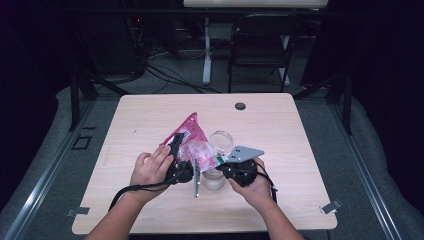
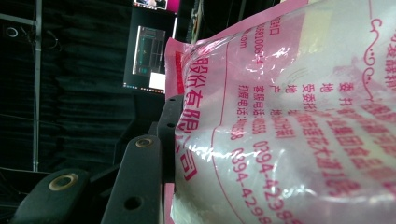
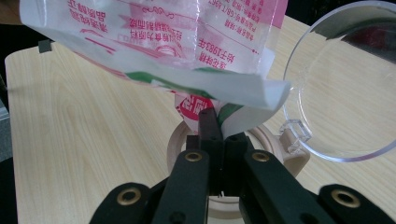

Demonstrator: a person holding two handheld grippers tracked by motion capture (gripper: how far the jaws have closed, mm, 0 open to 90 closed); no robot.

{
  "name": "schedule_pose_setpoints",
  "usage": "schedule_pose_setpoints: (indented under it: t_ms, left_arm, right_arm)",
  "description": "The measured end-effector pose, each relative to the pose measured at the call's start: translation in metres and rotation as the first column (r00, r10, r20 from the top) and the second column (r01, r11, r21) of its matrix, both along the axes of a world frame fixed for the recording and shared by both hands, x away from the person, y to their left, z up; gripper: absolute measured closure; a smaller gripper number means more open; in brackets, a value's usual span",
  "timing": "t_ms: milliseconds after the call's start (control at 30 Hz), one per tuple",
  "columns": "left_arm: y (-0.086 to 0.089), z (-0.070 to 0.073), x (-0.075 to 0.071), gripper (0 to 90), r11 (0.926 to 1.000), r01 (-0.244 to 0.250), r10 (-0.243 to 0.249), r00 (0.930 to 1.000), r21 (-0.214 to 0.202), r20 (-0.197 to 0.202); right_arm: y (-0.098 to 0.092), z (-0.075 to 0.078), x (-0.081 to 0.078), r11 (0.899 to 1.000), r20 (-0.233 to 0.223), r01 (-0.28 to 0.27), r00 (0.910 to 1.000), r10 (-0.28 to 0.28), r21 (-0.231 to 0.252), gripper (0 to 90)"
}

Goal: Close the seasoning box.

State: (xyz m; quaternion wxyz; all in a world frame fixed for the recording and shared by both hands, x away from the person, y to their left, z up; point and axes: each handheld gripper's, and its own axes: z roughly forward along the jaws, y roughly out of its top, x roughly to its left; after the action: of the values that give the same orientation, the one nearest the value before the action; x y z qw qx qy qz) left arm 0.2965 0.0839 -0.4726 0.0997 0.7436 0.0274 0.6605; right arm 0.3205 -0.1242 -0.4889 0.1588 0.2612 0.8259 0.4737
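A pink and clear plastic bag (image 1: 192, 137) with white contents is held tilted above a clear glass jar (image 1: 214, 180) near the table's front middle. My left gripper (image 1: 175, 145) is shut on the bag's body; in the left gripper view the bag (image 2: 289, 116) presses against one black finger (image 2: 140, 182) and hides the other. My right gripper (image 1: 221, 161) is shut on the bag's lower folded corner (image 3: 210, 119), directly over the jar's pale rim (image 3: 175, 140). The jar's clear hinged lid (image 3: 345, 93) stands flipped open to the right.
The light wooden table (image 1: 150, 120) has a black round cap (image 1: 240, 106) near its far edge. A folding chair (image 1: 260, 45) and a desk leg stand beyond it. A lit monitor (image 2: 149, 60) hangs in the dark background.
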Motion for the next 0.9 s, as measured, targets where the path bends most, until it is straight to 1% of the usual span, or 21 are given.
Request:
schedule_pose_setpoints:
  t_ms: [400,433,600,800,900]
  left_arm:
    - [-0.0004,-0.0004,0.0001,64.0,1.0,0.002,-0.002,1.0,-0.003,-0.004]
    - [-0.0005,0.0,0.0001,64.0,1.0,0.004,-0.004,1.0,0.0,0.002]
    - [-0.0012,0.0004,-0.0007,64.0,1.0,-0.004,0.004,1.0,0.003,-0.005]
    - [-0.0022,0.0007,-0.0007,64.0,1.0,0.002,-0.002,1.0,0.007,-0.001]
    - [-0.0028,0.0001,-0.0008,64.0,1.0,0.001,-0.001,1.0,0.008,-0.008]
  right_arm:
    - [-0.0003,-0.0004,0.0005,1.0,-0.001,0.002,1.0,-0.002,-0.005,90.0]
    - [-0.0002,-0.0004,0.0004,1.0,-0.001,0.002,1.0,-0.002,-0.004,90.0]
    - [-0.0003,-0.0004,0.0005,1.0,-0.002,0.002,1.0,-0.002,-0.006,90.0]
    - [-0.0002,-0.0008,0.0009,1.0,-0.007,0.002,1.0,-0.003,-0.008,90.0]
    - [-0.0001,-0.0016,0.0013,1.0,-0.011,0.001,0.9999,-0.002,-0.011,90.0]
